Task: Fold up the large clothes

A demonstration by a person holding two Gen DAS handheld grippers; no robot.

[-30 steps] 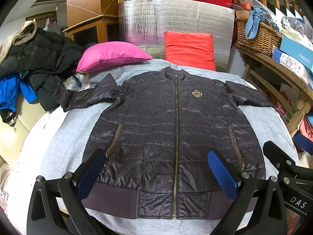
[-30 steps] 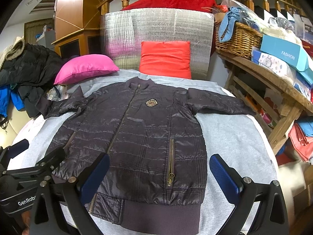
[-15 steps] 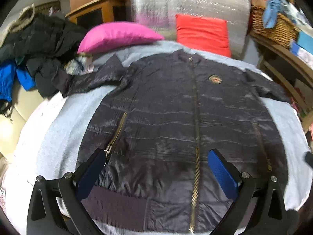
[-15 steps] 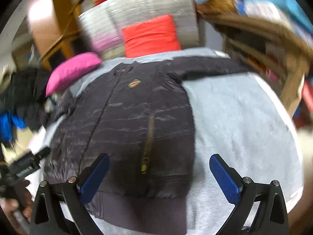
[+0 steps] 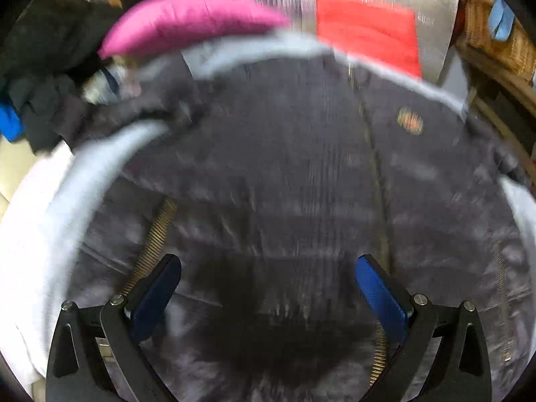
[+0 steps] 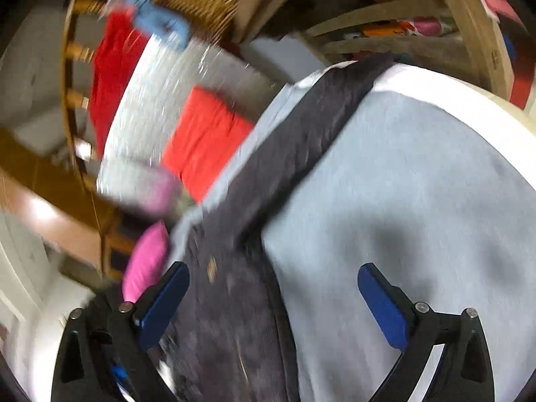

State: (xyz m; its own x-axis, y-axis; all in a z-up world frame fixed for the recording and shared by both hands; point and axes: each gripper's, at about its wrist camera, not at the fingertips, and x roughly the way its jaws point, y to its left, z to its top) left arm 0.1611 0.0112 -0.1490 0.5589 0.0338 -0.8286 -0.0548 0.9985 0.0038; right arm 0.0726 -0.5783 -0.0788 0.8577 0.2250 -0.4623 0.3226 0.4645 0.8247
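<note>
Both grippers, left and right, spread empty, have swung closer over jacket (blurry); fold not started.

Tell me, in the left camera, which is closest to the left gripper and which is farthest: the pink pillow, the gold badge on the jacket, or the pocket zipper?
From the left gripper:
1. Pocket zipper, just beyond the left finger.
2. Gold badge, farther up, right of the front zipper.
3. Pink pillow, past the jacket, upper left.

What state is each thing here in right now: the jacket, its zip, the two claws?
Jacket: spread flat, front up, unfolded.
Front zip: closed.
Right sleeve: stretched out sideways.
Left gripper: open, over the jacket, holding nothing.
Right gripper: open, holding nothing.
</note>
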